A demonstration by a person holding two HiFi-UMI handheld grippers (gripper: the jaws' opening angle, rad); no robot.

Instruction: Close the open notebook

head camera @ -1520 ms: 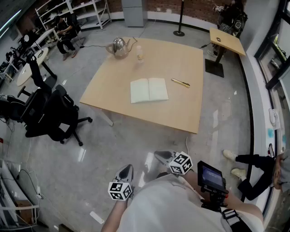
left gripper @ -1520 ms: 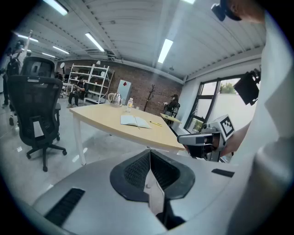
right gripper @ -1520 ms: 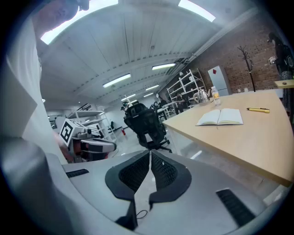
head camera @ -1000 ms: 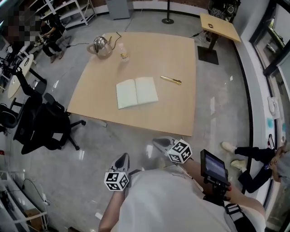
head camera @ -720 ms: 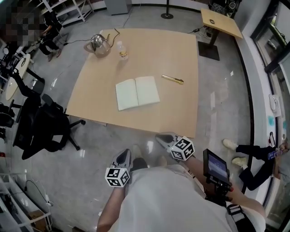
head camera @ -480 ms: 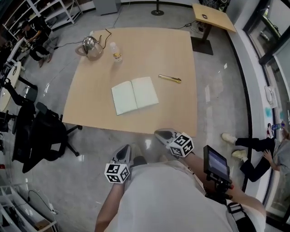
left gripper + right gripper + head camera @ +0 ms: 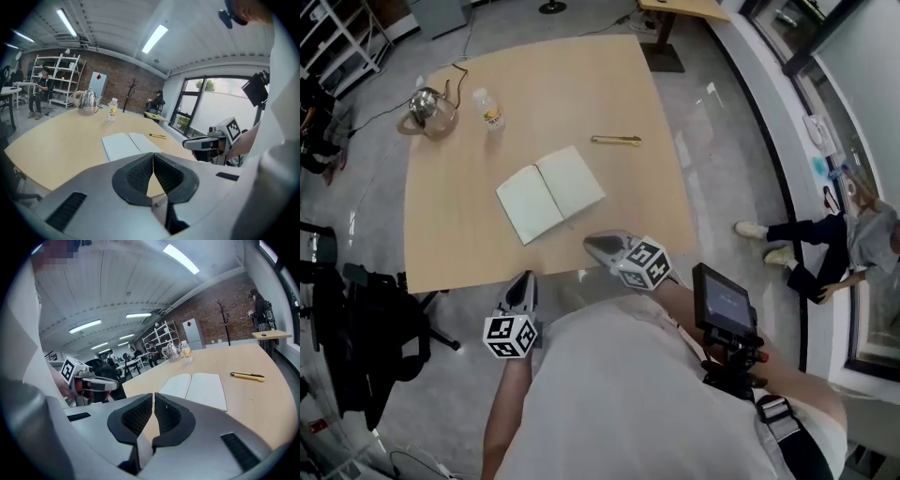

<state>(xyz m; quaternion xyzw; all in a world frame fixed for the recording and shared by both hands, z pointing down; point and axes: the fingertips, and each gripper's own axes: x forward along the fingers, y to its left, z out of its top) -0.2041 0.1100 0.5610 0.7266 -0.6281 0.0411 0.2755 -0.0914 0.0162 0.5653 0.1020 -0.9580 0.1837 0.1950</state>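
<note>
An open notebook (image 7: 549, 193) with pale blank pages lies flat near the middle of the wooden table (image 7: 450, 239); it also shows as the notebook (image 7: 126, 144) in the left gripper view and the notebook (image 7: 197, 388) in the right gripper view. My left gripper (image 7: 525, 283) hovers at the table's near edge, jaws shut and empty. My right gripper (image 7: 592, 244) is over the near edge, a short way in front of the notebook, jaws shut with nothing between them. Neither touches the notebook.
A yellow pen (image 7: 616, 141) lies on the table right of the notebook. A metal kettle (image 7: 428, 109) and a small bottle (image 7: 491, 110) stand at the far left. An office chair (image 7: 356, 328) is left of the table. A person (image 7: 825, 239) sits on the floor at right.
Both grippers have moved forward to the table's near edge. The table and notebook now lie closer and turned in the head view.
</note>
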